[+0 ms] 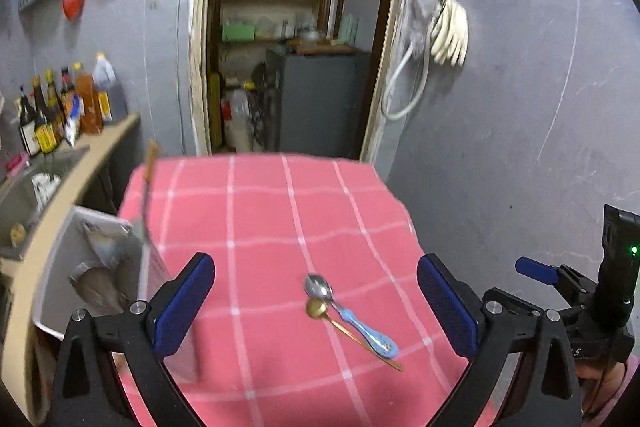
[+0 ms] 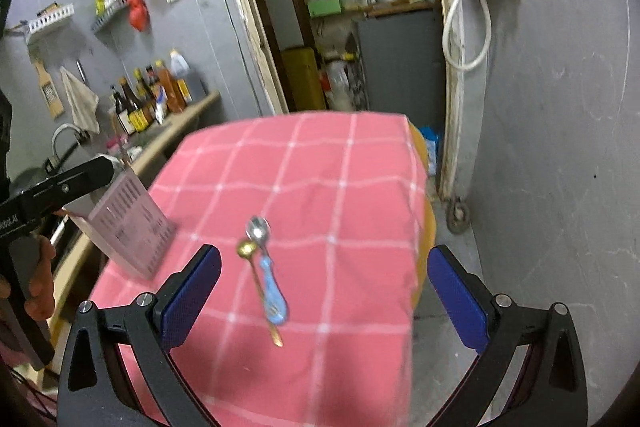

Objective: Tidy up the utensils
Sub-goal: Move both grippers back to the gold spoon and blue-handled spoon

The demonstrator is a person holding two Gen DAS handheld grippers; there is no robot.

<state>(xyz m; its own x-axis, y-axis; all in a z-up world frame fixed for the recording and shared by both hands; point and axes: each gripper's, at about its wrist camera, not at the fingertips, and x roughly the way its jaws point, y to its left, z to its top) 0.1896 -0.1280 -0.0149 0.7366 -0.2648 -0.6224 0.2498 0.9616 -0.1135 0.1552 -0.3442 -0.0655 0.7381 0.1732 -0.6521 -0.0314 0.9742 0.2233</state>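
Note:
Two spoons lie together on the pink checked tablecloth (image 1: 276,211): a steel spoon with a blue handle (image 1: 352,323) and a thin gold spoon (image 1: 316,308) touching it. My left gripper (image 1: 315,261) hovers above them, open and holding nothing. At the table's left edge stands a pale perforated utensil holder (image 1: 100,259) with a wooden-handled turner (image 1: 146,195) sticking out. The right wrist view shows the same blue-handled spoon (image 2: 274,291) and gold spoon (image 2: 247,248), with my right gripper (image 2: 325,251) open and holding nothing. The holder (image 2: 128,227) is to its left.
A counter with several sauce bottles (image 1: 60,107) and a sink (image 1: 32,187) runs along the left. Behind the table a doorway opens onto shelves and a grey cabinet (image 1: 320,95). Rubber gloves (image 1: 450,31) hang on the right wall. Bare floor (image 2: 452,307) lies right of the table.

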